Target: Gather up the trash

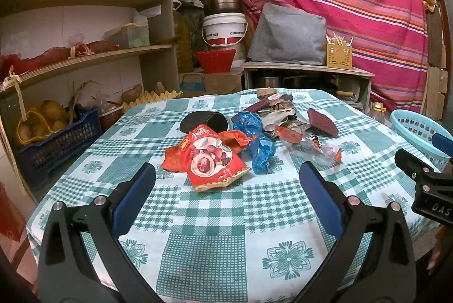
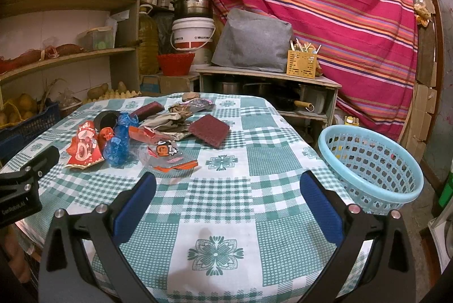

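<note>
Both grippers hover over the near edge of the counter covered in a green-and-white checked cloth, nothing between the fingers. Left gripper: blue-padded fingers spread wide, aimed at the red printed snack wrapper, which lies flat just beyond the tips. Right gripper: fingers also spread wide, over bare cloth. Trash sits clustered at counter centre-far: crumpled blue plastic bag touching the red wrapper on its right, black round lid-like piece behind the wrapper, clear plastic wrapper with orange print to the right of the blue bag, dark red rectangular scouring pad further right, crumpled brown and silver paper scraps at the far side. Light blue perforated plastic basket sits at the counter's right edge, tilted, well apart from the trash pile.
</note>
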`<state>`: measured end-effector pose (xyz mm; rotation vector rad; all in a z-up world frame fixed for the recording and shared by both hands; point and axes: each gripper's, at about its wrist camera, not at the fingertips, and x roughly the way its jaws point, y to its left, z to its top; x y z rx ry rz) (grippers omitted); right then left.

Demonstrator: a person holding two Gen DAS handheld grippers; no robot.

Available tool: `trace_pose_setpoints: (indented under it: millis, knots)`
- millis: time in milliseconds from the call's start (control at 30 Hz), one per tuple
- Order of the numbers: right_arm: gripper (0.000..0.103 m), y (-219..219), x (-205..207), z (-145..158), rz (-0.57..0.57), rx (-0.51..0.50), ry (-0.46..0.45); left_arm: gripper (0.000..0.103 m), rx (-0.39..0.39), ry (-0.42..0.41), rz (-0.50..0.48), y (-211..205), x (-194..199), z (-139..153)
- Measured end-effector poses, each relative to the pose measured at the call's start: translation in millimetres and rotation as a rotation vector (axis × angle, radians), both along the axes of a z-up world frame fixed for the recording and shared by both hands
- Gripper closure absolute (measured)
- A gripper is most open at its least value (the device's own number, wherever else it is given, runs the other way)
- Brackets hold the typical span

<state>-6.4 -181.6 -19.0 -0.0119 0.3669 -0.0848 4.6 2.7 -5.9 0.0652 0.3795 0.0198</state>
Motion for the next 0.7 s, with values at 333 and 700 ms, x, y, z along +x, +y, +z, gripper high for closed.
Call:
trace_pose_setpoints:
  millis: [333, 700]
  knots:
    - [0.004, 0.0, 0.7, -0.4, -0.001, 0.0, -0.001, 0.005, 0.003, -0.002, -0.001, 0.1, -0.3, 1.0]
    - [0.004, -0.6, -0.7, 0.0, -0.002, -0.001, -0.002, 0.005, 0.002, -0.002, 0.0, 4.2, 1.0, 1.8]
